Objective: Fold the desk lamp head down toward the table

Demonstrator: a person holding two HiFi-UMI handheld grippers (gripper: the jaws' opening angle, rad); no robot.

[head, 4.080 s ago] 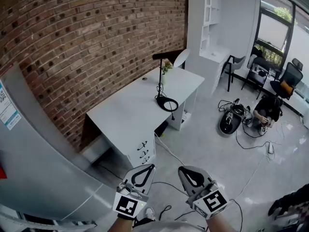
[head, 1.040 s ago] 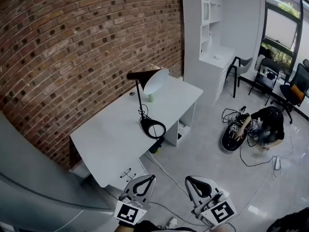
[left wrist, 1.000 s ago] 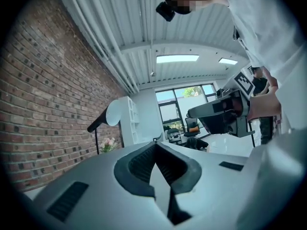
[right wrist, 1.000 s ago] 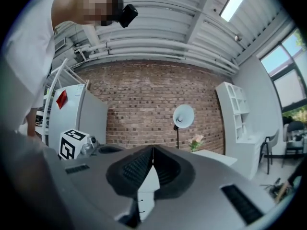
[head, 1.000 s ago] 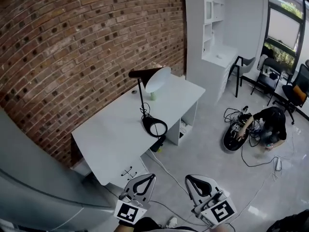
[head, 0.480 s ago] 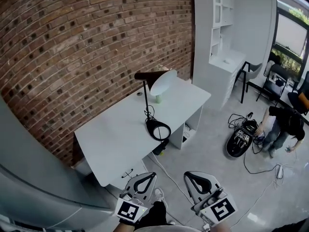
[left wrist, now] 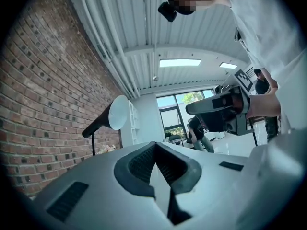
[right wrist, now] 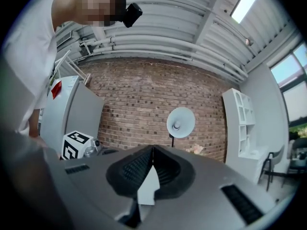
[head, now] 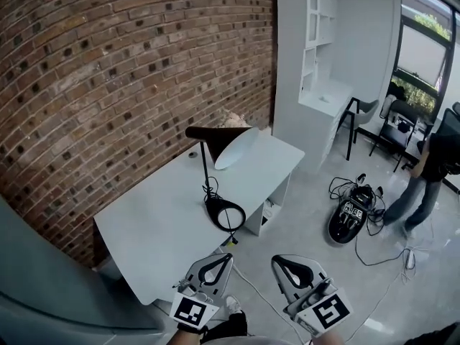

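A black desk lamp stands on the white desk (head: 158, 221). Its ring base (head: 224, 213) is near the desk's front edge, and its white-lined head (head: 234, 146) is raised and tilted on the black arm. The lamp head also shows in the left gripper view (left wrist: 118, 112) and the right gripper view (right wrist: 181, 122). My left gripper (head: 227, 256) and right gripper (head: 275, 259) are side by side over the floor, short of the desk. Both are shut with nothing in them and point level toward the lamp, well away from it.
A brick wall runs behind the desk. A tall white shelf unit (head: 313, 56) stands to its right, and a small plant (head: 231, 117) sits behind the lamp. On the floor at right are a black device with cables (head: 348, 218), chairs (head: 359, 113) and a standing person (head: 430, 171). A grey cabinet (head: 36, 286) is at the left.
The desk and lamp have come closer and slid left in the head view as both grippers moved toward them. The person at the right has stood up and stepped further right.
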